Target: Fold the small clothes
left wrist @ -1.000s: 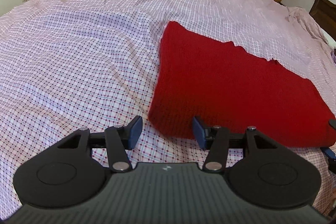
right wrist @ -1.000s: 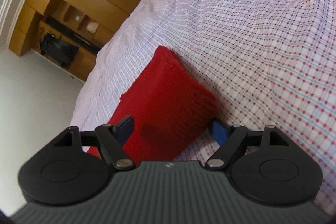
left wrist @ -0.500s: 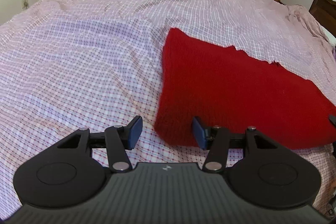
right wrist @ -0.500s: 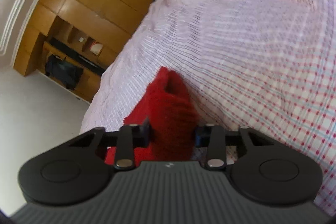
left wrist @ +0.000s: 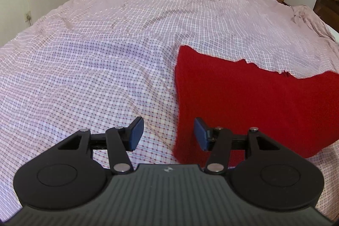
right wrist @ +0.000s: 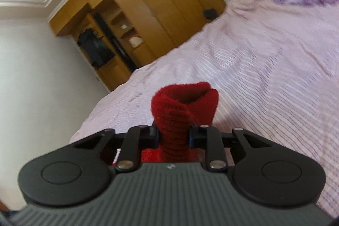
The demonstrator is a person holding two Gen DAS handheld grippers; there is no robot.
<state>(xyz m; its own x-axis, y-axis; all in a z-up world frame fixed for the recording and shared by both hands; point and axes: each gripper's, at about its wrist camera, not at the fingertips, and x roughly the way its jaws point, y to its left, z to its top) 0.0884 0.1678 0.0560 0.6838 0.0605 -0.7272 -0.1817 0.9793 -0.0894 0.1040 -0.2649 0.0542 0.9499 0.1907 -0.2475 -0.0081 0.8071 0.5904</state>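
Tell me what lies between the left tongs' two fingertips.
In the left wrist view, the open left tongs frame checked bedsheet and the red garment's near edge; nothing is gripped.

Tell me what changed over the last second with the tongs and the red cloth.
The right tongs went from open around a corner of the red cloth to shut on it, then lifted it off the bed; the pinched cloth now bunches up between the pads. The left tongs stayed open at the cloth's near-left corner, gripping nothing. The rest of the cloth lay flat throughout.
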